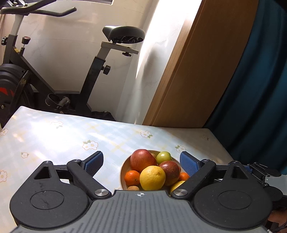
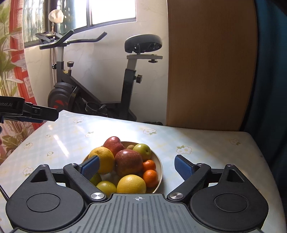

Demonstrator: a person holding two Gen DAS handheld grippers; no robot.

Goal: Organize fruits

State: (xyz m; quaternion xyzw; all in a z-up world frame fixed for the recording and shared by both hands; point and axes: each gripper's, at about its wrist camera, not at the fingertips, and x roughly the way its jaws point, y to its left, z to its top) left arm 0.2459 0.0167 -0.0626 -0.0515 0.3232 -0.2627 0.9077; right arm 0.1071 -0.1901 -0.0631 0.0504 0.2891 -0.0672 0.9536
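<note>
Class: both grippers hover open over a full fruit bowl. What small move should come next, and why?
Probably lower the right gripper onto the front red apple. Its jaws are open and empty, the apple sits on top of the pile in the bowl, and the left gripper is open too.

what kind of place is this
Probably a room in a home, not a lab: an exercise bike stands by a window, and a table with a floral cloth holds a bowl of fruit, with a wooden door behind.
</note>
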